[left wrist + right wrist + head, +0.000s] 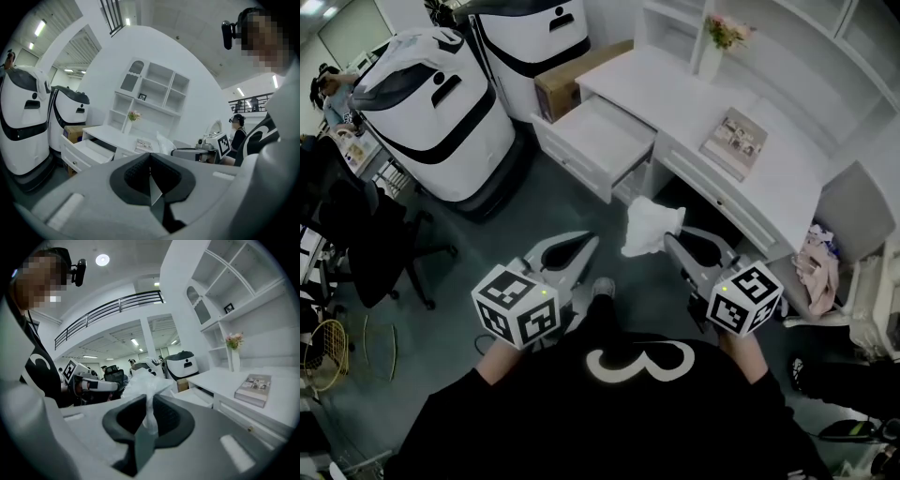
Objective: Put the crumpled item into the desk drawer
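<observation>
White desk (675, 98), drawer (602, 131) open — book (735, 141), vase (711, 61), robots (441, 112)

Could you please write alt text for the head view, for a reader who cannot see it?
The right gripper holds a crumpled white item above the floor, short of the open desk drawer. The left gripper is shut and empty.

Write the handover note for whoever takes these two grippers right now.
Left gripper: jaws together, nothing in them, held low beside the right one.
Right gripper: shut on the white crumpled item, in the air short of the desk.
Desk drawer: pulled open.
Done: item gripped, drawer open.
Left: carry the item over the drawer and release it inside.
</observation>
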The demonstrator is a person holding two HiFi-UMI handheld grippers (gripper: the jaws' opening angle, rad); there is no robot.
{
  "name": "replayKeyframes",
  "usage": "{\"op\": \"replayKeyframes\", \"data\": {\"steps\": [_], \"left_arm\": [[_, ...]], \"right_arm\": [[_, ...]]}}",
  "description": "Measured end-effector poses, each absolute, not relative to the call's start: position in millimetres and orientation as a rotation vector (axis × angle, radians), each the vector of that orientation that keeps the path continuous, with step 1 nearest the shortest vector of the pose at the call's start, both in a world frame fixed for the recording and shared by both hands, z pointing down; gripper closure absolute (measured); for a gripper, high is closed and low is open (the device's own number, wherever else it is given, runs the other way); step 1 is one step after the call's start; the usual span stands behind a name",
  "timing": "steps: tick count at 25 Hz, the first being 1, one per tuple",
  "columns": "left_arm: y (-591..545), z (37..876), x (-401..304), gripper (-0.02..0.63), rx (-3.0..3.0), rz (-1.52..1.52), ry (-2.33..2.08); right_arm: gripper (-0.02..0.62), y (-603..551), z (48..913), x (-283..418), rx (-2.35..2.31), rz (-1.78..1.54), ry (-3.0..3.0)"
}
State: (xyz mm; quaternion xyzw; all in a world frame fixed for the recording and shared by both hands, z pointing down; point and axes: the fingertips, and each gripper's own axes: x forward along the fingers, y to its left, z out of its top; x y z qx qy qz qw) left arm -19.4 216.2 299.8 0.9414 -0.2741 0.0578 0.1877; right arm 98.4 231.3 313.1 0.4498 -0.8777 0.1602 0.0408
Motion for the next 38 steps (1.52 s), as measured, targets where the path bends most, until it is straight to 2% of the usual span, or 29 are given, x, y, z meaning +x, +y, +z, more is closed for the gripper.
{"op": "replayKeyframes", "data": {"steps": [18,38], "left_arm": [[-48.6,345.0,-21.6,0.597,2.532,0.243,-0.717],[-132.9,377.2,-35.7,0.597,2.472,0.274,-0.802]], "right_arm": [[0.548,-21.8,355.5,95.0,1.375,0.682,-2.568],[0.548,-120.5,384.2,85.5,1.299,0.674,-2.514]]}}
